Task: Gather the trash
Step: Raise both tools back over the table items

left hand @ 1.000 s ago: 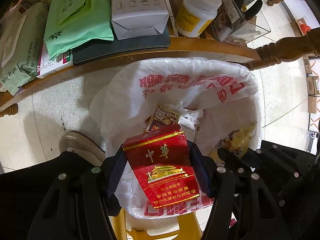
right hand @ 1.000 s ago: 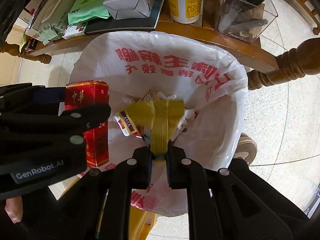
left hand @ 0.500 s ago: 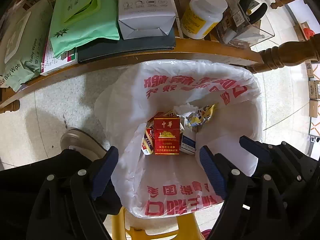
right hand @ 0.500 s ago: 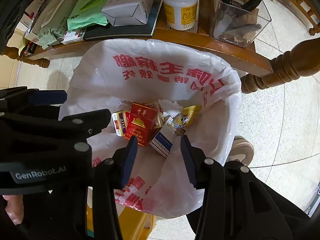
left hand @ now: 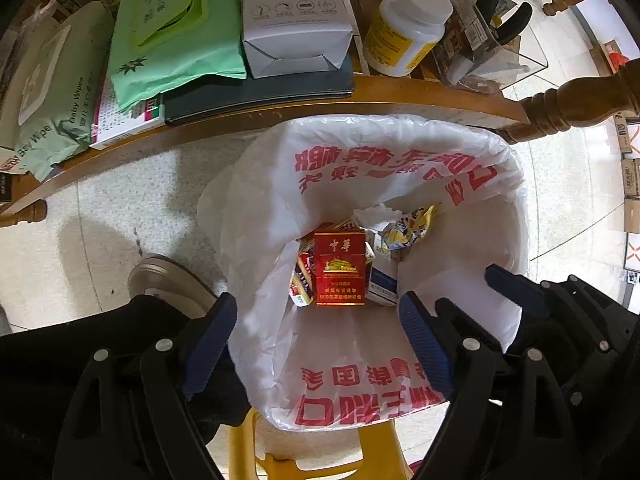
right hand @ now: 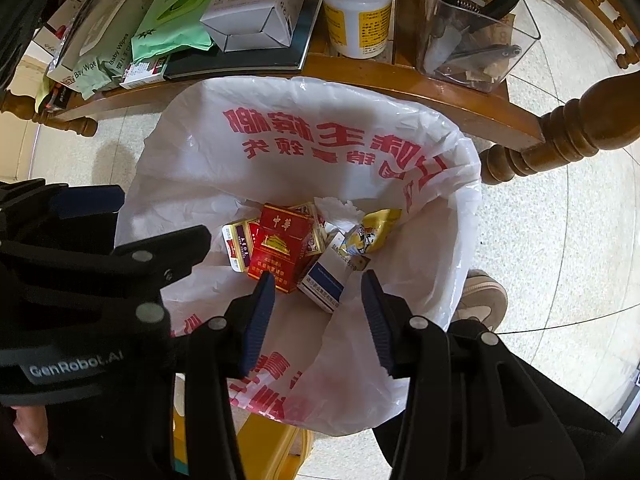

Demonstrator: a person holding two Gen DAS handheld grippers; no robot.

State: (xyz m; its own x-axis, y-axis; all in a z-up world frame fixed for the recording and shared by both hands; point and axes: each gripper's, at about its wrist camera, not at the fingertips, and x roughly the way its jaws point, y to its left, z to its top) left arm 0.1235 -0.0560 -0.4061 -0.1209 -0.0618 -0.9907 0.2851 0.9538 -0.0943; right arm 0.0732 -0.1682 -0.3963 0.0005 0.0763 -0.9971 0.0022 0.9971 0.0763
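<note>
Left gripper point(left hand: 316, 320): jaws wide apart after just opening, nothing between the pads, pointed down over the mouth of the white bin bag point(left hand: 472, 184). Right gripper point(right hand: 318, 312): jaws parted to a narrower gap, also just opened, nothing held, pointed down over the same bag; seen in the left wrist view at the right edge point(left hand: 516, 288). Left gripper body marked "GenRobot.AI" in the right wrist view point(right hand: 76, 366).

Bin bag: printed with large red characters, not read here; stretched over a yellow bin point(left hand: 256, 444) standing on the tiled floor just beside the table edge point(left hand: 400, 98).

Contents at the bag's bottom: red cigarette pack point(left hand: 340, 270) lettered "中华" in gold, lying face up on top in the middle; yellow wrapper point(left hand: 412, 226) crumpled at its upper right; white and blue box point(right hand: 326, 276) touching the red pack's right side; crumpled tissue point(left hand: 376, 214) beyond it; further small packs at the red pack's left, print too small to read.

Along the table edge, left to right: pack marked "Baby Wipes" point(left hand: 52, 92), green wipes pack point(left hand: 172, 36), white carton point(left hand: 296, 16) on a dark folder point(left hand: 260, 94), white bottle with yellow label point(left hand: 408, 28), clear plastic holder point(right hand: 476, 36) with pliers inside.

Shoe point(left hand: 168, 284) on the floor left of the bag.
</note>
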